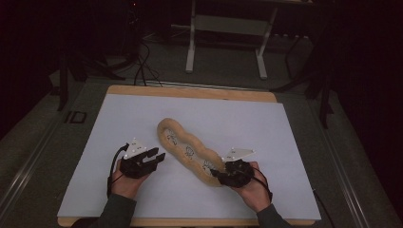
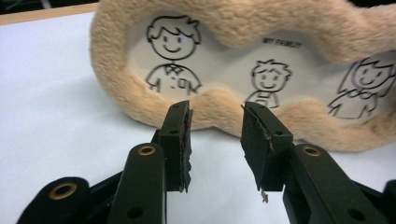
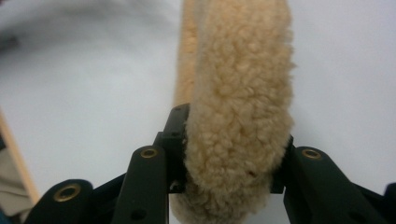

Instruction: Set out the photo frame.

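Right gripper (image 1: pixel 219 176) clamped on near end of plush frame (image 1: pixel 190 151), frame running diagonally from table (image 1: pixel 119 118) centre toward 5 o'clock, left gripper (image 1: pixel 159 156) released, empty, just beside frame's 9 o'clock edge

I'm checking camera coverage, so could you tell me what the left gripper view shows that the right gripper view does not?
The left gripper view shows the plush frame's printed face with three cartoon figures, and the left gripper with its jaws apart and nothing between them, short of the plush rim. The right gripper view shows the right gripper closed on the fluffy rim, seen edge-on. Both show the tan plush and the white table surface.
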Demonstrator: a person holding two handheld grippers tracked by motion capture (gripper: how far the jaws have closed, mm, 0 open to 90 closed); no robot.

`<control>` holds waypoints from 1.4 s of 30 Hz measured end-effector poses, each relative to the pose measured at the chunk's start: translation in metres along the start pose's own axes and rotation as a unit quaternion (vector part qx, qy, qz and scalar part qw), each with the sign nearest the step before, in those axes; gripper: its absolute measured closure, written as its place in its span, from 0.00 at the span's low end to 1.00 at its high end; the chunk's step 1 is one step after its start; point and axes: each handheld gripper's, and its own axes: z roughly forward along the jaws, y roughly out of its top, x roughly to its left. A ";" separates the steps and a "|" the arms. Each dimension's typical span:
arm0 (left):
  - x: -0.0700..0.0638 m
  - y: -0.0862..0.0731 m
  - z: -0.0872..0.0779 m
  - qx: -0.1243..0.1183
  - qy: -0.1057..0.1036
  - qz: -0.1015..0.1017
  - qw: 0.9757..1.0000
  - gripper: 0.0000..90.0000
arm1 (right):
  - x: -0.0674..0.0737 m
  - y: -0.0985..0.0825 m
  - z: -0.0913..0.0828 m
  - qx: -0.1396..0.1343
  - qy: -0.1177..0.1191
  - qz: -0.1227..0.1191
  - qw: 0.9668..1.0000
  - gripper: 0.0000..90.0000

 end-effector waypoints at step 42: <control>0.026 0.005 0.039 0.013 0.095 -0.043 0.994 0.79 | -0.039 -0.028 -0.008 0.004 -0.021 0.143 0.990 0.61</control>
